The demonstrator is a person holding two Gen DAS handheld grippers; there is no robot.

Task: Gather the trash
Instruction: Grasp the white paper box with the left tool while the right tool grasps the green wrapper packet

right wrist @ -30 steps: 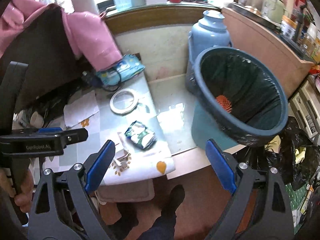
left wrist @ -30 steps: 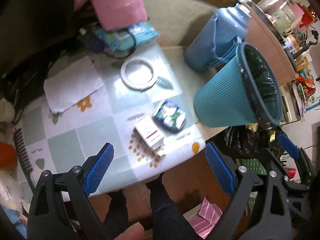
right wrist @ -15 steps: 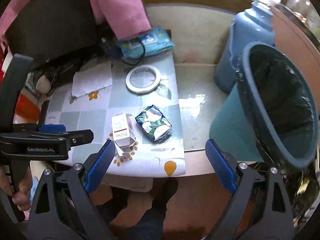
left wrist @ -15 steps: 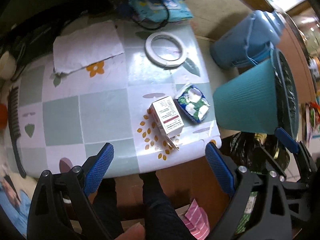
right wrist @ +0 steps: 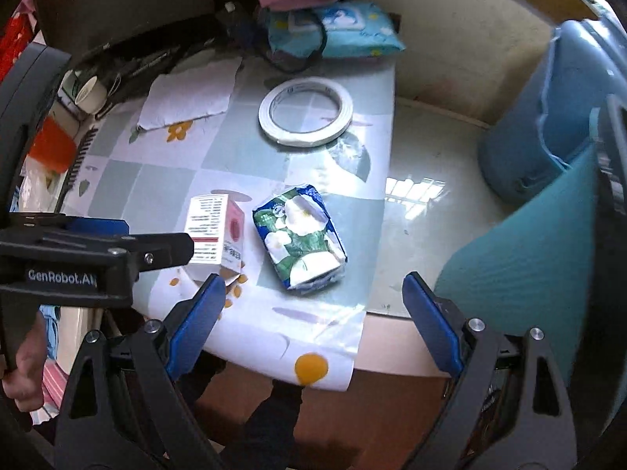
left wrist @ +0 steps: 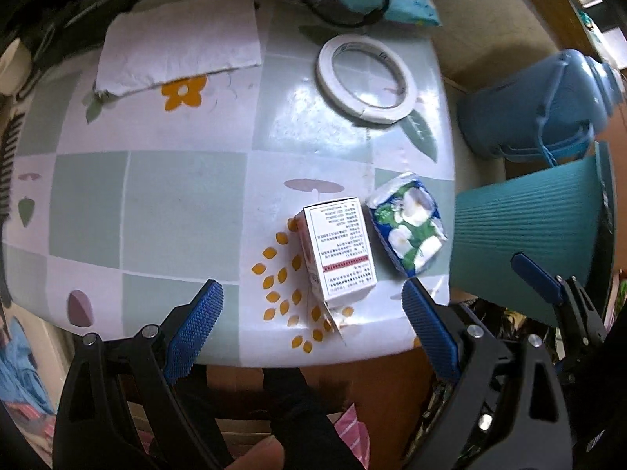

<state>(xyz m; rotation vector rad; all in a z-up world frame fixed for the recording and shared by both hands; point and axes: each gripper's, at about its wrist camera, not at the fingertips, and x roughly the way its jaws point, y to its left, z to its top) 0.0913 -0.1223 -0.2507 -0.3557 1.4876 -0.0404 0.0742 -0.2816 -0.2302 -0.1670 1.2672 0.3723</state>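
Grippers: left gripper [left wrist: 311, 327] dropped closer over carton [left wrist: 337, 251] & wrapper [left wrist: 407, 227], right gripper [right wrist: 311, 327] too; both spread wide, empty. Pickup imminent prob.

Daylight glares off the glossy tablecloth [right wrist: 415, 192]; strong fisheye bending and dark corners; edges slightly soft.

Small white printed cardboard box [left wrist: 339, 252] lies near desk [left wrist: 164, 196] front edge, crumpled blue-green foil packet [left wrist: 407, 225] just beside it on right. White tape roll [left wrist: 366, 78] behind both; torn white paper sheet [left wrist: 178, 51] back-left. Ribbed teal plastic bin [left wrist: 525, 231] right of packet, w/ blue plastic jug [left wrist: 533, 105] behind it.
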